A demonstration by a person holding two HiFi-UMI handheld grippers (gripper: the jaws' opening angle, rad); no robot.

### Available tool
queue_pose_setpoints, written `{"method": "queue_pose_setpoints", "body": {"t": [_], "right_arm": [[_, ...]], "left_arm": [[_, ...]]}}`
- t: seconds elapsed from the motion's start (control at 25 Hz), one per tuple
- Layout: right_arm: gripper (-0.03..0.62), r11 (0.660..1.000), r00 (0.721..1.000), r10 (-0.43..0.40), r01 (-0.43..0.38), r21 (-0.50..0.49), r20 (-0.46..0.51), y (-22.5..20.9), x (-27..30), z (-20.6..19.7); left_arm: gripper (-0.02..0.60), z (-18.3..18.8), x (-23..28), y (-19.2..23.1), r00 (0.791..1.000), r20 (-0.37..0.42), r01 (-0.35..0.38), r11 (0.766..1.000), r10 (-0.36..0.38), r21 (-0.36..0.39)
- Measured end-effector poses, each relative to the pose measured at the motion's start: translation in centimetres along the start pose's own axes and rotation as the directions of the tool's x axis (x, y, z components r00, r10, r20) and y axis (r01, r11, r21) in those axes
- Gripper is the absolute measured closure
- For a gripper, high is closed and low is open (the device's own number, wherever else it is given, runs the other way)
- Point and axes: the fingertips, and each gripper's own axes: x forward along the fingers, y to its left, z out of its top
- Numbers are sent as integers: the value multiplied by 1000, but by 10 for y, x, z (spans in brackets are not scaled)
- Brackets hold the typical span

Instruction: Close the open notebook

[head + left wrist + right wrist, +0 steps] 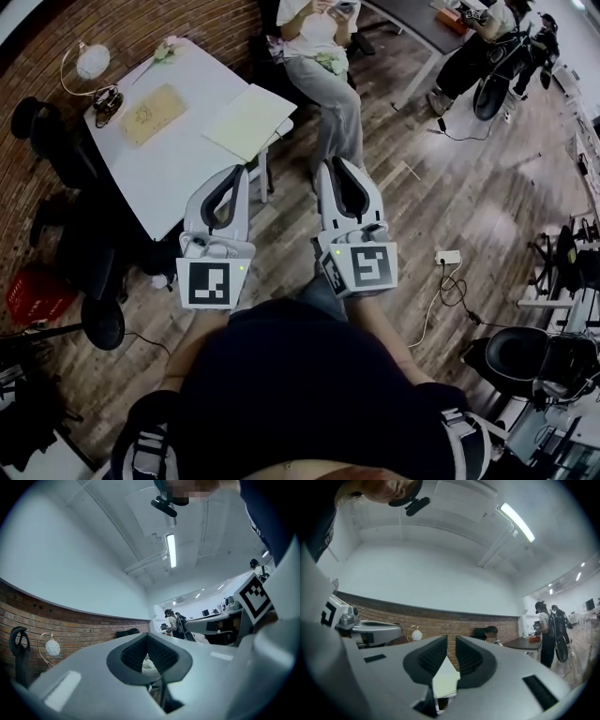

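Observation:
The notebook (pixel 248 120) lies flat on the white table (pixel 178 169), near its right edge, showing one cream face. Whether it is open or closed is not clear from here. In the right gripper view a slice of the notebook (pixel 446 680) shows low between the jaws, far off. Both grippers are raised in front of my chest, well short of the table. My left gripper (pixel 241 171) (pixel 147 637) is shut, tips touching, and empty. The right gripper (pixel 330 164) (pixel 451 641) holds nothing, its jaws nearly together with a thin gap.
A tan mat (pixel 150 114), a globe lamp (pixel 92 62) and flowers (pixel 165 49) sit on the table. A seated person (pixel 323 84) is just beyond its right corner. Black chairs (pixel 56 141) crowd the left side, a red basket (pixel 36 292) below. A power strip (pixel 448 257) lies on the floor.

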Motion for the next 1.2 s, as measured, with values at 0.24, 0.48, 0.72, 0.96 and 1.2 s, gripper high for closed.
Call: {"method": "queue_pose_setpoints", "body": {"t": [0.24,0.48,0.72,0.96,1.2], "right_arm": [[579,996,996,91,-91,-6,-2,-43,42,0],[580,982,982,188,-188,7,5,-89,70,1],[580,961,961,277,-277,17,5,-128,84,-5],[580,936,937,350,-350,24,4,-159,88,-14],[579,913,913,408,-407,42,-14,-167,98,-29]], "left_arm": [[586,5,53,1,997,9,-73,997,73,22],[586,13,91,-9,983,-5,-184,982,184,33],[586,12,117,-24,955,-34,-294,955,295,35],[586,8,137,-41,926,-51,-369,927,373,71],[586,1,148,-44,903,-67,-419,905,424,77]]}}
